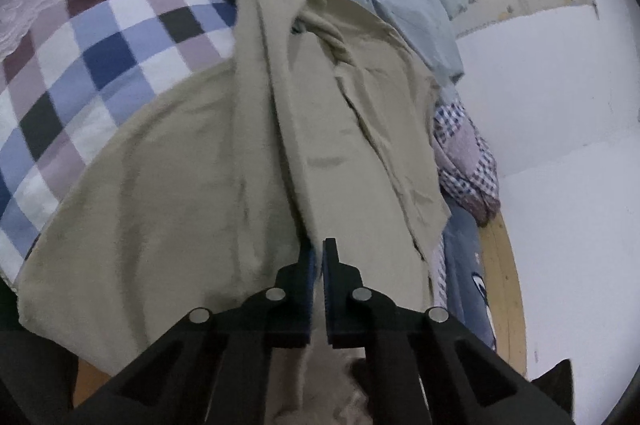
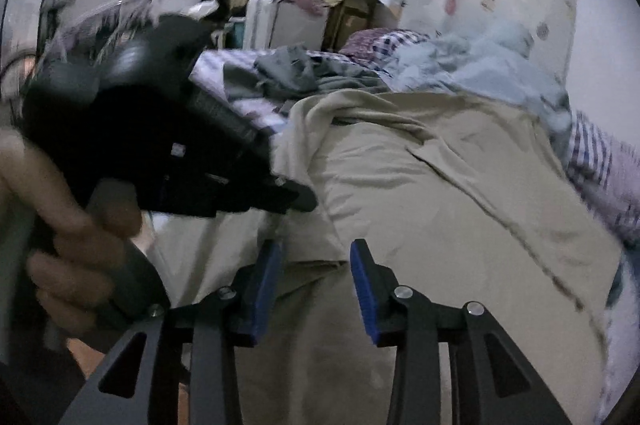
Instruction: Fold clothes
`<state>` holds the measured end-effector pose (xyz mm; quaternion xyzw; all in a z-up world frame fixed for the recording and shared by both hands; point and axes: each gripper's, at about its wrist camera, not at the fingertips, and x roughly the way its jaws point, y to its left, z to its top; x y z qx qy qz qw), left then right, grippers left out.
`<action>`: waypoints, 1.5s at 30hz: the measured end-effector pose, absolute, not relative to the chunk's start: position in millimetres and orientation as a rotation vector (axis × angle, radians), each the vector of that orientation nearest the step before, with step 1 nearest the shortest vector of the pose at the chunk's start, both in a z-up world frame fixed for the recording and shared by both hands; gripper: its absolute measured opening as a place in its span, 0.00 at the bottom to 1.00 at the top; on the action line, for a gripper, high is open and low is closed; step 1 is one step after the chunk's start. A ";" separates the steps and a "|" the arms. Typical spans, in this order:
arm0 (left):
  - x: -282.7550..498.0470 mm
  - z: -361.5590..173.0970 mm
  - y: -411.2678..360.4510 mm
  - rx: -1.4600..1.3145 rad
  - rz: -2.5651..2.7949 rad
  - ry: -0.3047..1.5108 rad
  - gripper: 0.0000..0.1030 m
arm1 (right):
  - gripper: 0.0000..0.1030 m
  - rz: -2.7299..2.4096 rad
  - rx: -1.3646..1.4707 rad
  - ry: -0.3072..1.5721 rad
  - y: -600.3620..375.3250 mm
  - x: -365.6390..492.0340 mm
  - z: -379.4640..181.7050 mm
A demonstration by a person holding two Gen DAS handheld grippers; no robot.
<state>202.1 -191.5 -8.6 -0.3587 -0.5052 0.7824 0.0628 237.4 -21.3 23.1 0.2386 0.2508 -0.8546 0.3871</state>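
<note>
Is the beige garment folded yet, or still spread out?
Partly folded: the beige garment lies mostly spread on the checkered bedding, with one long side doubled over in a lengthwise ridge.

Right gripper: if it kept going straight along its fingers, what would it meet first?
Most likely the beige garment spread on the bed. The right gripper is open, and that cloth fills the view directly beyond its fingertips. The left gripper lies off to the side. Depth is uncertain.

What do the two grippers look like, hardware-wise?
Both match: black angular linkage arms with triangular cutouts, round silver pivot bolts, and blue ribbed pads on the fingers. The left gripper appears from outside in the right wrist view as a bulky black body on a dark handle. The right gripper is the same build. No cables are visible.
</note>
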 end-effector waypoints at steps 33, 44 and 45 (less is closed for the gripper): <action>187.7 18.8 -214.3 -0.933 2.035 -1.533 0.01 | 0.38 -2.397 0.153 1.184 -73.0 259.3 -11.6; 185.8 22.3 -211.4 -0.921 2.006 -1.491 0.01 | 0.31 -2.436 0.041 1.202 -71.0 259.2 -9.3; 186.4 22.0 -211.3 -0.919 2.007 -1.491 0.01 | 0.26 -2.436 0.046 1.187 -69.9 259.0 -7.4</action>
